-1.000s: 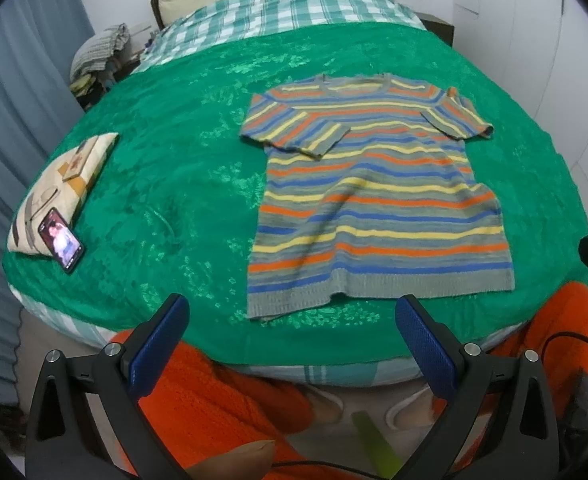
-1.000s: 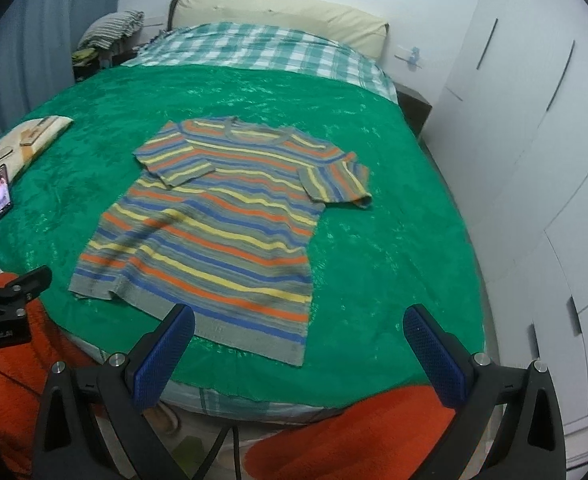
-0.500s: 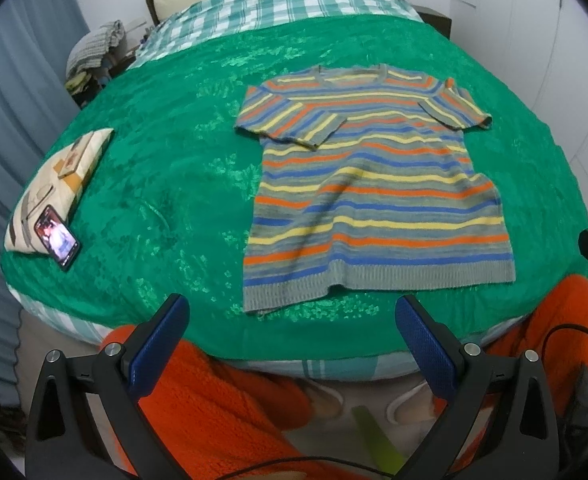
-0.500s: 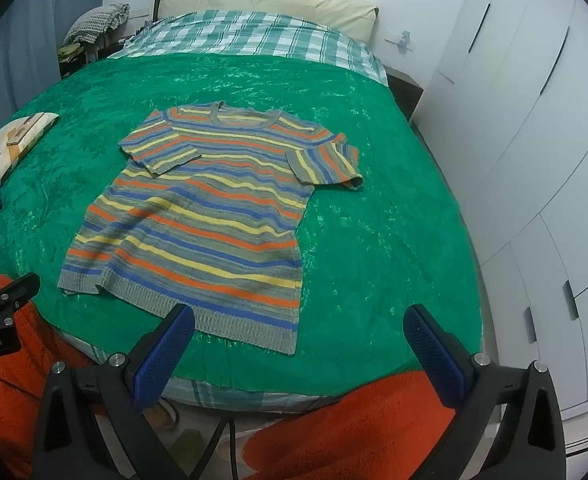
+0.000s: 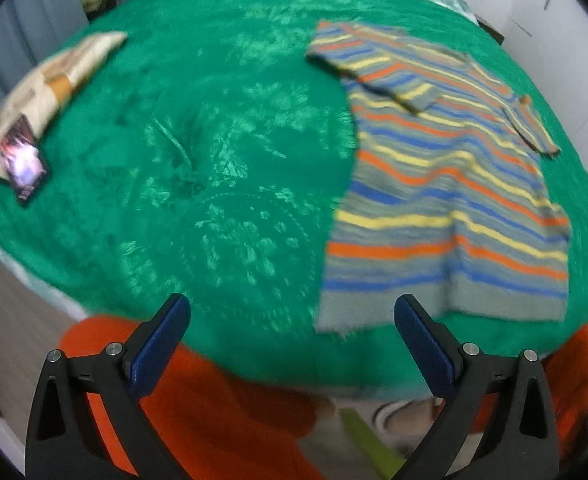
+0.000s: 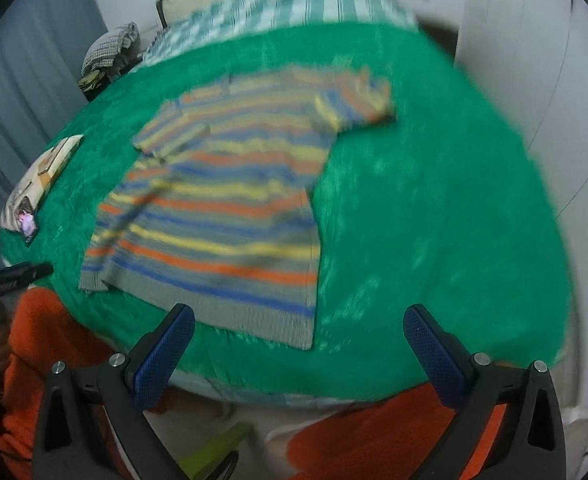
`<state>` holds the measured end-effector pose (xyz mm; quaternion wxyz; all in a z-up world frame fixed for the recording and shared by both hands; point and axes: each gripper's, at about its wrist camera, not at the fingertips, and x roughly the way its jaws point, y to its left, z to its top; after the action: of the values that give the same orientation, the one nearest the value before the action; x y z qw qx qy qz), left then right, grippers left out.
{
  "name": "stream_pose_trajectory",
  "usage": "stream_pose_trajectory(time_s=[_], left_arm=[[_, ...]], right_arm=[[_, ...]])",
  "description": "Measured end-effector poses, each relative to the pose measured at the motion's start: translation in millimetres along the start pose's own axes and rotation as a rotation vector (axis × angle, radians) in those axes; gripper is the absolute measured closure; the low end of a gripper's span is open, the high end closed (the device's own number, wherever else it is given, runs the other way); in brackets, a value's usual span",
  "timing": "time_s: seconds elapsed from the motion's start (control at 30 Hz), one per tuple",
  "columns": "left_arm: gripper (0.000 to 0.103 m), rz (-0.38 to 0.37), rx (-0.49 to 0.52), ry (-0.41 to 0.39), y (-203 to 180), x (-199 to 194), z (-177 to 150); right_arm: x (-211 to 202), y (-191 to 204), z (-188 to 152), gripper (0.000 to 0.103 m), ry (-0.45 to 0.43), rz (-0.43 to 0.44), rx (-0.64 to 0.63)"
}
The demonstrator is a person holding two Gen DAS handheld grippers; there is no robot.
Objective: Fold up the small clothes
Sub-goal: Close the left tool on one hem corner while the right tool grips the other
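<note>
Across the green bedspread (image 5: 222, 152) lies one striped shirt (image 5: 446, 184), flat at the right of the left-wrist frame; one cushion (image 5: 42, 92) and one phone (image 5: 24, 162) sit upper left. Two grippers hover level above the near bed edge: left gripper (image 5: 292, 342) and right gripper (image 6: 298, 350) both spread wide, holding and touching nothing.

Left side of frame: wide green bed cover (image 5: 222, 152) lies bare between sweater (image 5: 446, 184) and pillow (image 5: 42, 84).
Far left obstacle: phone (image 5: 24, 166) leans on the pillow, well apart from sweater.
Right side: bare cover beside sweater; white wardrobe (image 6: 542, 60) stands near bed edge.
</note>
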<state>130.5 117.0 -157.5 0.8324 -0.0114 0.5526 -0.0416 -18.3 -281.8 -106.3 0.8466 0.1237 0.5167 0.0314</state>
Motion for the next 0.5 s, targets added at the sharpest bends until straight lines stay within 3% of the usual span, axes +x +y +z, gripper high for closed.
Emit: stream_pose_trajectory(time_s=[0.07, 0.13, 0.2, 0.23, 0.27, 0.3, 0.33, 0.37, 0.5], left_arm=[[0.003, -0.013, 0.019, 0.039, 0, 26, 5], [0.010, -0.024, 0.045, 0.066, -7, 42, 5], [0.029, -0.031, 0.076, 0.114, -17, 57, 2], [0.031, -0.028, 0.083, 0.113, -19, 58, 0], [0.039, -0.026, 0.099, 0.095, -25, 55, 0], [0.067, -0.036, 0.118, 0.084, -29, 53, -1], [0.087, -0.063, 0.129, 0.090, -32, 52, -2], [0.100, -0.105, 0.126, 0.107, -35, 49, -2], [0.102, -0.149, 0.117, 0.081, -31, 16, -9]], right_arm=[[25, -7, -2, 0.003, 0.028, 0.101, 0.049], [47, -9, -1, 0.011, 0.038, 0.142, 0.067], [71, -9, -1, 0.033, 0.082, 0.167, 0.088], [77, -8, -1, 0.040, 0.096, 0.185, 0.097], [82, -6, -2, 0.054, 0.099, 0.195, 0.094], [84, -5, -1, 0.077, 0.099, 0.188, 0.083], [83, -4, 0, 0.096, 0.105, 0.172, 0.079], [79, -6, 0, 0.097, 0.108, 0.178, 0.097], [37, -6, 0, 0.097, 0.105, 0.169, 0.082]])
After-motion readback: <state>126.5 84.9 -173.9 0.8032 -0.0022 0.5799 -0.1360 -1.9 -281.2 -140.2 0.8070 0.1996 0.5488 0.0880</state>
